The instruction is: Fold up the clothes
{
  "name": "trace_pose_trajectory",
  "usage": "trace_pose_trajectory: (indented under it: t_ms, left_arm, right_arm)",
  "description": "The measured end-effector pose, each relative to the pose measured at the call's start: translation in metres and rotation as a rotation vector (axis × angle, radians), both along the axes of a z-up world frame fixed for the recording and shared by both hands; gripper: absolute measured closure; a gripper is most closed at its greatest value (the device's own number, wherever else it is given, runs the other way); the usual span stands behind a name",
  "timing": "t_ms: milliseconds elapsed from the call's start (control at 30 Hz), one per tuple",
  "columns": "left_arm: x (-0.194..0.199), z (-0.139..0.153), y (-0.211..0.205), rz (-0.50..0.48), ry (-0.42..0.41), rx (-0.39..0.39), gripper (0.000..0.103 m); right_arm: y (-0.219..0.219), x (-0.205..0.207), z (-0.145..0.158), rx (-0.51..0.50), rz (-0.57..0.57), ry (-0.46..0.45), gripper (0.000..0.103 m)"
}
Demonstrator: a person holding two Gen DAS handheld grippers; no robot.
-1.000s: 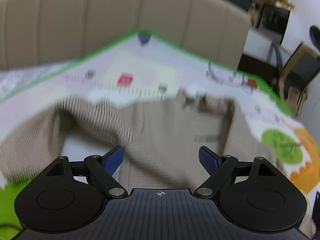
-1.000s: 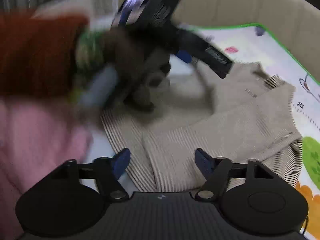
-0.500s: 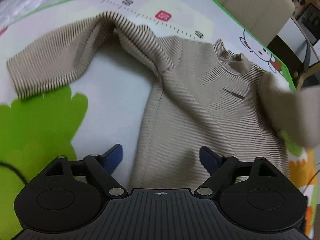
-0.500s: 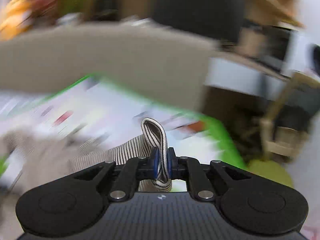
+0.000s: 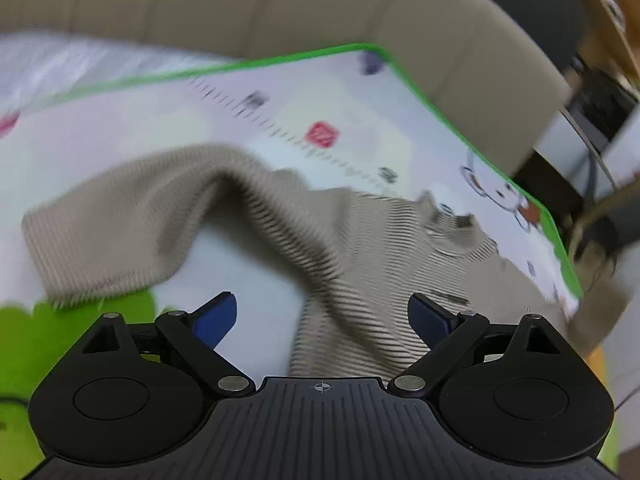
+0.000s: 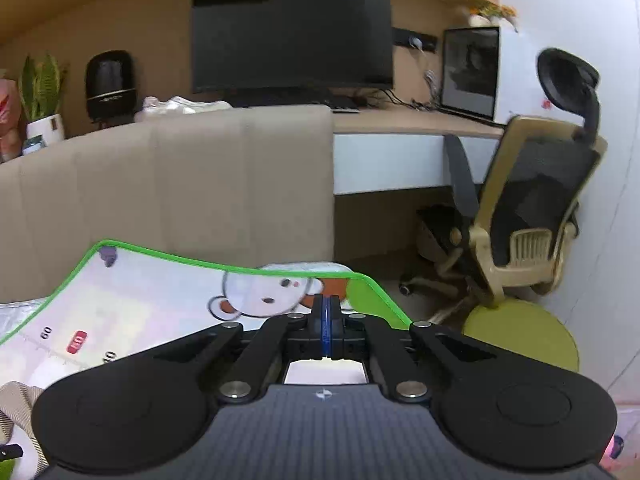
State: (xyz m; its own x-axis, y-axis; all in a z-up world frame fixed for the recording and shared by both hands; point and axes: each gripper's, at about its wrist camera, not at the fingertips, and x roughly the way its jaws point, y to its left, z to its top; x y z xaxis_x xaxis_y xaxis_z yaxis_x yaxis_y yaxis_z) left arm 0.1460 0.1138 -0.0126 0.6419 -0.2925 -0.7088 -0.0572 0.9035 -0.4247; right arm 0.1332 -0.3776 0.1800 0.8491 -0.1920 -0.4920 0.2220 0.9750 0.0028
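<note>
A beige ribbed sweater lies front up on a cartoon play mat, its left sleeve bent out to the side and the collar toward the right. My left gripper hovers over the sweater's side below the armpit. Its jaws are opening and the blue pads touch nothing. The picture there is blurred by motion. My right gripper is shut, pad against pad, with no cloth showing between them. It points over the mat's far corner. A scrap of the striped knit shows at the lower left.
A beige padded backrest borders the mat's far edge. Beyond it stand a desk with a monitor and a laptop, an office chair, and a round green cushion on the floor.
Half a second ago the right gripper pinched a striped cuff; now no cloth shows between its pads, and it has steadied facing the desk. The left gripper has shifted over the sweater, jaws a little wider.
</note>
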Motion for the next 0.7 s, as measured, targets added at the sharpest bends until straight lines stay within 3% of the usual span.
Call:
trace_pose_trajectory:
  t_ms: [100, 200, 300, 333, 400, 500, 600, 700]
  left_arm:
    - [0.000, -0.005, 0.016, 0.061, 0.066, -0.050, 0.006]
    - [-0.005, -0.005, 0.024, 0.080, 0.079, -0.074, 0.004]
    - [-0.005, -0.002, 0.014, 0.043, 0.052, -0.062, 0.003]
    - [-0.005, -0.001, 0.010, 0.027, 0.042, -0.055, 0.003]
    - [-0.006, 0.000, -0.001, -0.014, 0.021, -0.028, 0.001]
    - [-0.005, -0.002, -0.016, -0.064, 0.017, 0.012, 0.000]
    - [-0.003, -0.007, -0.024, -0.086, 0.031, 0.027, 0.000]
    - [-0.003, -0.009, -0.026, -0.090, 0.042, 0.037, 0.000]
  right_arm:
    - [0.003, 0.006, -0.011, 0.037, -0.002, 0.026, 0.103]
    - [-0.004, 0.007, -0.039, 0.090, -0.016, 0.066, 0.101]
    - [-0.026, 0.000, -0.071, 0.194, -0.046, 0.102, 0.084]
    - [-0.038, -0.006, -0.082, 0.256, -0.070, 0.105, 0.070]
    - [-0.061, -0.021, -0.101, 0.376, -0.128, 0.094, 0.064]
    - [-0.089, -0.046, -0.137, 0.513, -0.221, 0.102, 0.064]
    - [-0.101, -0.066, -0.167, 0.536, -0.300, 0.132, 0.064]
    - [-0.109, -0.082, -0.189, 0.589, -0.416, 0.107, 0.064]
